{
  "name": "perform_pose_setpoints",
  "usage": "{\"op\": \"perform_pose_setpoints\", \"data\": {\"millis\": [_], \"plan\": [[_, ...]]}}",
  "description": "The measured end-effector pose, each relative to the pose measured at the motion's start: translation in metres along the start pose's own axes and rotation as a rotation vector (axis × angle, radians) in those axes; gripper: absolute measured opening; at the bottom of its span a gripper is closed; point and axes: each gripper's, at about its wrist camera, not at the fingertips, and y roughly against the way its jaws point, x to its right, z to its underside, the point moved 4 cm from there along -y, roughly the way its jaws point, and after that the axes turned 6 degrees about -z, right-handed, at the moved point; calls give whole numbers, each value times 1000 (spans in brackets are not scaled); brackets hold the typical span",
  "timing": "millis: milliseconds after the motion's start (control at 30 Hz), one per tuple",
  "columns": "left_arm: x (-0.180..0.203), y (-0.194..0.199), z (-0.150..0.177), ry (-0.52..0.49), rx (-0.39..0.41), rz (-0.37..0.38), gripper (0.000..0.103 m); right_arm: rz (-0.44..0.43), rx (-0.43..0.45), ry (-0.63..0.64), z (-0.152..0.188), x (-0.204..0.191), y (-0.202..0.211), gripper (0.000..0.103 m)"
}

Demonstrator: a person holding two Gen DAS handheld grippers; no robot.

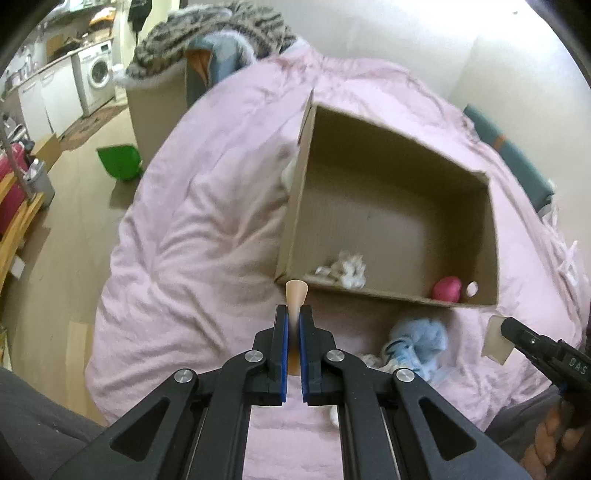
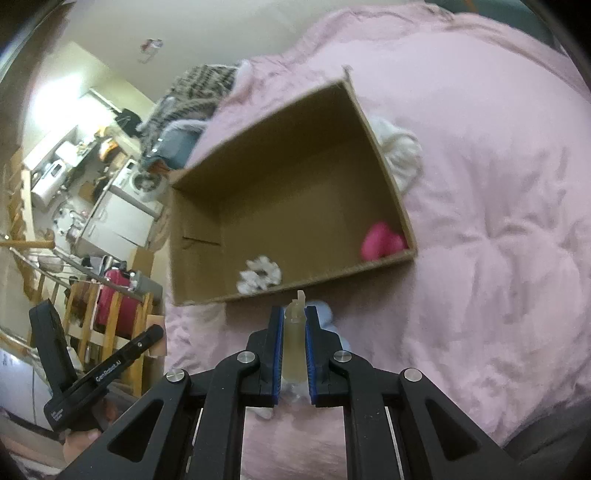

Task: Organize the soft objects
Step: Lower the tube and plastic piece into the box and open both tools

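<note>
An open cardboard box (image 1: pixel 391 295) (image 2: pixel 295 288) lies on a pink duvet (image 1: pixel 192 229) (image 2: pixel 498 240). In it are a white fluffy scrunchie (image 1: pixel 347 271) (image 2: pixel 258 277) and a pink soft thing (image 1: pixel 447 290) (image 2: pixel 380 242). A light blue fluffy item (image 1: pixel 417 341) (image 2: pixel 325 314) lies in front of the box. My left gripper (image 1: pixel 294 314) (image 2: pixel 157 331) is shut on a thin peach-beige piece (image 1: pixel 294 291) just short of the box's near wall. My right gripper (image 2: pixel 297 321) (image 1: pixel 508 326) is shut on a pale beige soft piece (image 2: pixel 298 306) (image 1: pixel 496 343).
A white fluffy item (image 1: pixel 290 171) (image 2: pixel 399 155) lies against the box's outer side. A striped blanket (image 1: pixel 207 33) covers the bed's far end. A green bin (image 1: pixel 120 162) is on the floor, a washing machine (image 1: pixel 96 70) stands beyond, and a wooden rack (image 2: pixel 110 325) is beside the bed.
</note>
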Motion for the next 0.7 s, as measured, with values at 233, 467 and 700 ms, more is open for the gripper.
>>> {"op": "perform_pose_setpoints", "data": {"millis": [233,467,700], "plan": [[22,23,-35,-59,88,61,5,-55,47,60,-30,-19,18,12],[51,4,-74,-118,135,60,5,12,58,126,-66,-15,2,12],[56,-39,-73,-106,95,71,5,90,25,130,-61,3,-27,13]]}}
